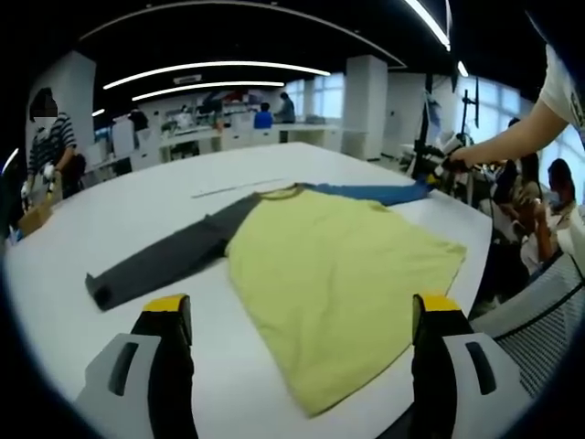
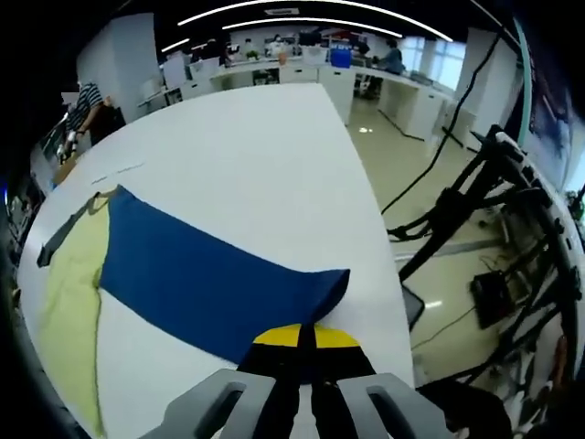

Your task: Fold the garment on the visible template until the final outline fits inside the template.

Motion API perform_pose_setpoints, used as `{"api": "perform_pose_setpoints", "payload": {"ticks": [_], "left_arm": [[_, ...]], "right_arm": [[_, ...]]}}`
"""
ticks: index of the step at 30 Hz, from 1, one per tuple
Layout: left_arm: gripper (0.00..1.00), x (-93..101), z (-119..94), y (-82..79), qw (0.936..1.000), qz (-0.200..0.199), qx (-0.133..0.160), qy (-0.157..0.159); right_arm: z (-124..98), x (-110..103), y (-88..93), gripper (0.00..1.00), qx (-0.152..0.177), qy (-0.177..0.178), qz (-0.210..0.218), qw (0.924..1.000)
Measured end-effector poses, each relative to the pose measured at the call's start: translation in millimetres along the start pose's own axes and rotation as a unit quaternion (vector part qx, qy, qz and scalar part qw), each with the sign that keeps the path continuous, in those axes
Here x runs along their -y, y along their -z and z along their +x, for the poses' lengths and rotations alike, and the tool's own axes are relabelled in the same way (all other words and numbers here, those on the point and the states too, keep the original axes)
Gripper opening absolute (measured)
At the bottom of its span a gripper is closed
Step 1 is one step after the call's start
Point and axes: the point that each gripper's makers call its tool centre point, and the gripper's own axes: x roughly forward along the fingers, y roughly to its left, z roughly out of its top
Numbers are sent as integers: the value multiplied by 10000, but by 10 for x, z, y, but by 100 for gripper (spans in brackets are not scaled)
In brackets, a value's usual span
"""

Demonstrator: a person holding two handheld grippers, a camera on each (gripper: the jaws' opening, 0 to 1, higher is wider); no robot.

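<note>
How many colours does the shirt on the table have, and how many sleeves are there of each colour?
Yellow-green body: 1
Dark grey sleeve: 1
Blue sleeve: 1, its end pinched in the right gripper
Total: 3 colours on 1 shirt, 2 sleeves, lying on the white table

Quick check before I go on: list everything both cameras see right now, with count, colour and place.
Garment: one, yellow-green body, spread flat on the table.
Grey sleeve: one, dark grey, stretched out from the body.
Blue sleeve: one, blue, its cuff end pinched by the right tongs.
Table: one, white, under the garment.
Tape strip: one, pale, beyond the collar.
Stand: one, black, on the floor beside the table.
Left tongs: yellow-tipped, open, above the hem.
Right tongs: yellow-tipped, shut on the cuff.
</note>
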Motion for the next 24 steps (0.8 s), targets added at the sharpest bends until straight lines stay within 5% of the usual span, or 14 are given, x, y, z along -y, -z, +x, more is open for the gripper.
{"api": "perform_pose_setpoints", "payload": {"ticks": [24], "left_arm": [[97, 53, 21, 0, 9999, 9, -34, 124]], "right_arm": [[-120, -532, -366, 0, 409, -561, -434, 9966]]}}
